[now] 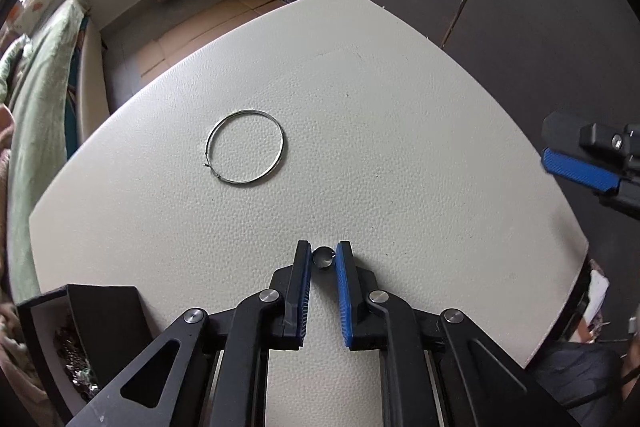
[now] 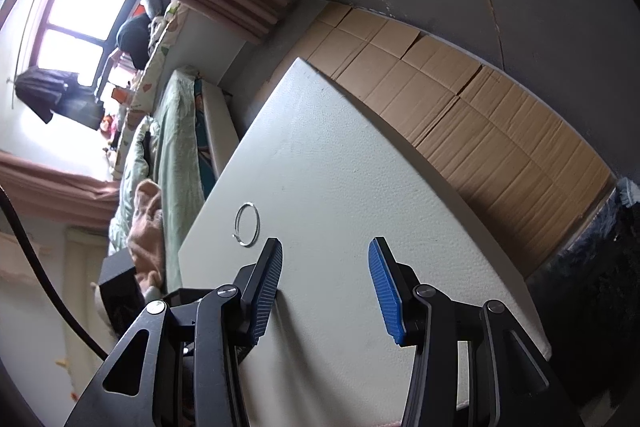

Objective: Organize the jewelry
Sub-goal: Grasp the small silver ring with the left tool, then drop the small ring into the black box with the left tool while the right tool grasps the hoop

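Left wrist: white leather-grain tabletop

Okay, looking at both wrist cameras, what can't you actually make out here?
- Small ring: left wrist view, left gripper pads flank it; too small to tell its details.
- Jewelry box: left wrist view, cut by the frame edge and gripper arm; contents a dark tangle.
- Right gripper: open, nothing between.
- Large hoop: clasp too small.
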### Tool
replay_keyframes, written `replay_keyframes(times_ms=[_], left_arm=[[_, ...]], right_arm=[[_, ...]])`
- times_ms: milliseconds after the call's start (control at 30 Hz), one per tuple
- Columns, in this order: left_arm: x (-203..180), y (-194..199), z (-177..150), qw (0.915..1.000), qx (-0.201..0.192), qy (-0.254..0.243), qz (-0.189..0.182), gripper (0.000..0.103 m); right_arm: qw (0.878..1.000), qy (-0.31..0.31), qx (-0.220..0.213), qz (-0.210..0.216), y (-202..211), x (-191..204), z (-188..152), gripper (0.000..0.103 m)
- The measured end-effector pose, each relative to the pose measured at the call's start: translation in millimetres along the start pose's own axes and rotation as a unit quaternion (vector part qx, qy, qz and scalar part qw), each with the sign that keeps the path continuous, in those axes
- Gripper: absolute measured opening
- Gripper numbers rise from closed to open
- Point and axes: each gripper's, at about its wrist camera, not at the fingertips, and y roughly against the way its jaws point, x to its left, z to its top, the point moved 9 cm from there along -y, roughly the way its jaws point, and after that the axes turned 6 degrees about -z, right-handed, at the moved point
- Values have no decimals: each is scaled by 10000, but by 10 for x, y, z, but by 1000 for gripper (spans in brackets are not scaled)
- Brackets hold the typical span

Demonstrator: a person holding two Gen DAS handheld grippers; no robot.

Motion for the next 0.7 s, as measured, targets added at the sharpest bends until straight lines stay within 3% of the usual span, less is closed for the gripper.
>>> replay_keyframes(times_ms=[367,700], left_arm=[[246,415,21,9969,-448,567,-324,13],[627,1044,-88,9877,-1168,1040,-33,13]], right_arm=[[9979,616,85,-202,-202,348,-76,46],[9921,1180,146,-410,-415,652,-44,46]])
